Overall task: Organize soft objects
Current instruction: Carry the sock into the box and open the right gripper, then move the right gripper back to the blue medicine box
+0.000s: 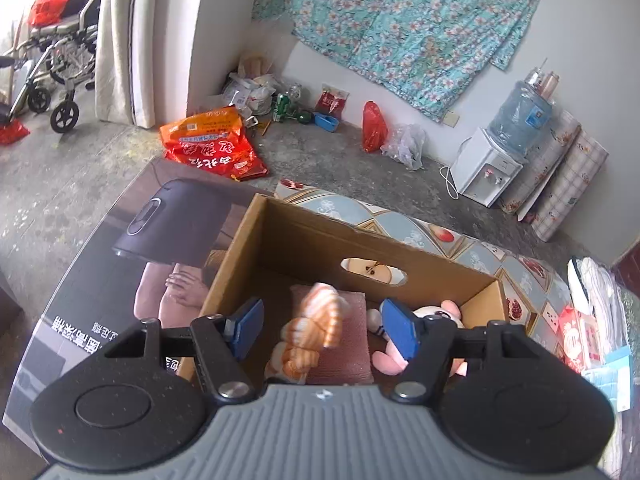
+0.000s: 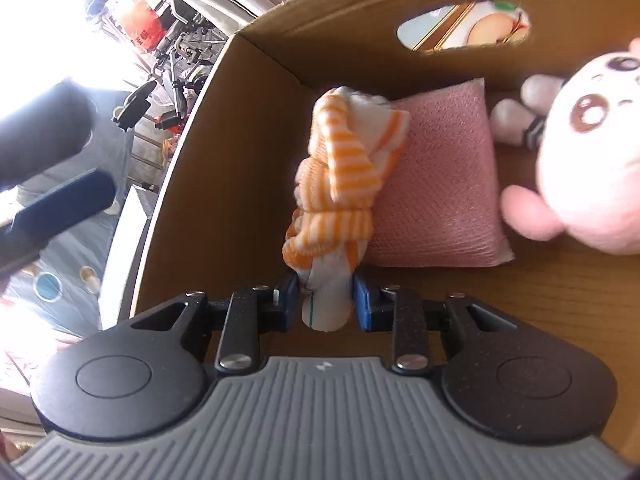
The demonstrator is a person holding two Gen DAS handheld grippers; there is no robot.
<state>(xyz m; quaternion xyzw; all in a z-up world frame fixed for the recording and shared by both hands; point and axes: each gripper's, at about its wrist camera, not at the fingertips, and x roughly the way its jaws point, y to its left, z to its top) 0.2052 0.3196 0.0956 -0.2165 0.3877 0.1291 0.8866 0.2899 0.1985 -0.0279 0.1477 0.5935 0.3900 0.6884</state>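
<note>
An open cardboard box (image 1: 320, 236) holds a pink pillow (image 1: 352, 344), a pink and white plush toy (image 1: 436, 316) and an orange-striped white cloth (image 1: 320, 328). My left gripper (image 1: 322, 328) is open above the box, with nothing between its blue pads (image 1: 400, 332). In the right wrist view my right gripper (image 2: 326, 300) is shut on the white end of the striped cloth (image 2: 340, 184), which lies along the pillow's (image 2: 440, 184) left edge inside the box (image 2: 224, 168). The plush toy (image 2: 592, 152) lies at the right.
The box stands on a patterned cloth (image 1: 472, 248) beside a large printed carton (image 1: 120, 280). On the floor lie red bags (image 1: 216, 144) and clutter by the wall. A water dispenser (image 1: 496, 152) stands at the right, a wheelchair (image 1: 52, 64) at the far left.
</note>
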